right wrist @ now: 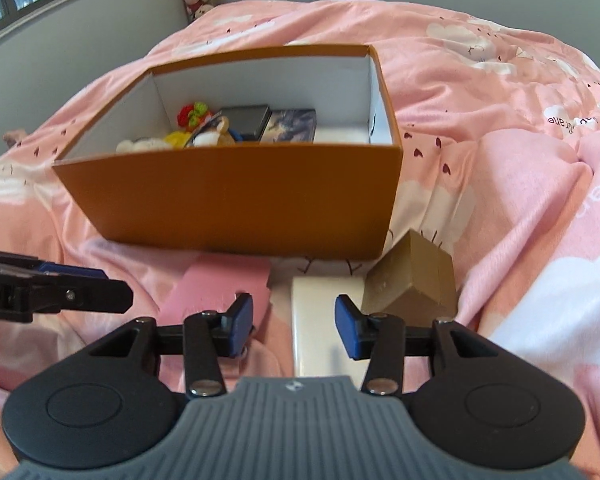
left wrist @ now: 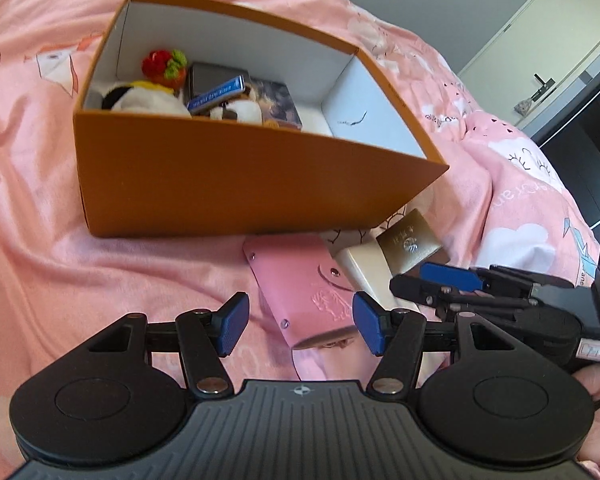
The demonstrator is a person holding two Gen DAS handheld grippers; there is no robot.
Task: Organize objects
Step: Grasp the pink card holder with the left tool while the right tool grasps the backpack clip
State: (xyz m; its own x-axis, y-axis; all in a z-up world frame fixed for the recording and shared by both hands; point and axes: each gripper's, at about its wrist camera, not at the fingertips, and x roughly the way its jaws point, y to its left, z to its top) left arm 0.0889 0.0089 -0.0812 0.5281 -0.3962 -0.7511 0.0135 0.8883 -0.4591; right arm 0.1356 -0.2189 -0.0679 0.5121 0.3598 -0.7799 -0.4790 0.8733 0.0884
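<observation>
Left wrist view: the left tongs (left wrist: 300,322) hang open over the pink wallet (left wrist: 300,284), which lies on the bed (left wrist: 40,240) in front of the orange box (left wrist: 220,176). It looks light, flat and flexible, best pinched across its near edge. The right tongs (right wrist: 294,326), also open, straddle the white box (right wrist: 324,320).

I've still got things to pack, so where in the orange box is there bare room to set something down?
The orange box has bare white floor at its right end, between the dark picture box and the right wall. The left half is crowded with plush toys and a grey tin.
</observation>
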